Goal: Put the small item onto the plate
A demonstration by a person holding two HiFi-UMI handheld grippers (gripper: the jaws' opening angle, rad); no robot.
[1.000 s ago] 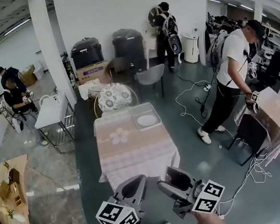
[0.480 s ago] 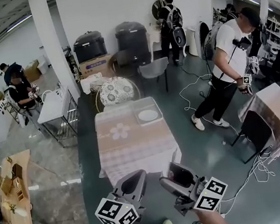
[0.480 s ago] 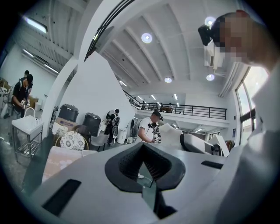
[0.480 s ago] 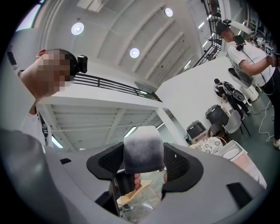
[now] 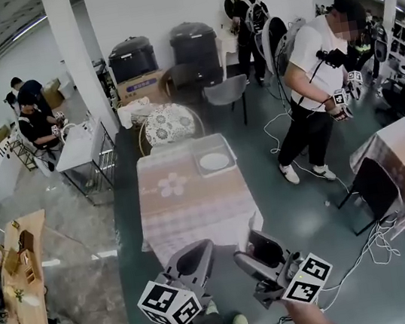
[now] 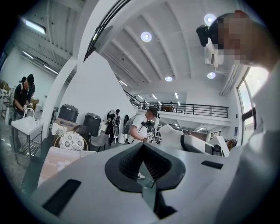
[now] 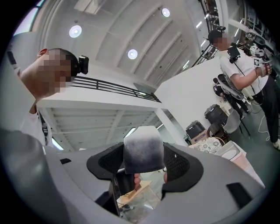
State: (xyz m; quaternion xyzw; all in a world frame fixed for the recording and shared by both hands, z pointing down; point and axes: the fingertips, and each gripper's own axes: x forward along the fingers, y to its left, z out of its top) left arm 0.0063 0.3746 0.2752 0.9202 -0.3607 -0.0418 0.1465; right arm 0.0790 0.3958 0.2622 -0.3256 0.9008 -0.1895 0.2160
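We have the small item (image 7: 143, 151), a grey-white block, pinched between the jaws of our right gripper (image 5: 257, 254), so we judge the pickup done. Our left gripper (image 5: 190, 264) is pressed together on nothing. Both hang well short of the near edge of the table (image 5: 195, 212). The plate (image 5: 214, 161) lies in a tray (image 5: 198, 167) at the table's far right corner, apparently bare. Left to do: approach, reach over, set the block down, release.
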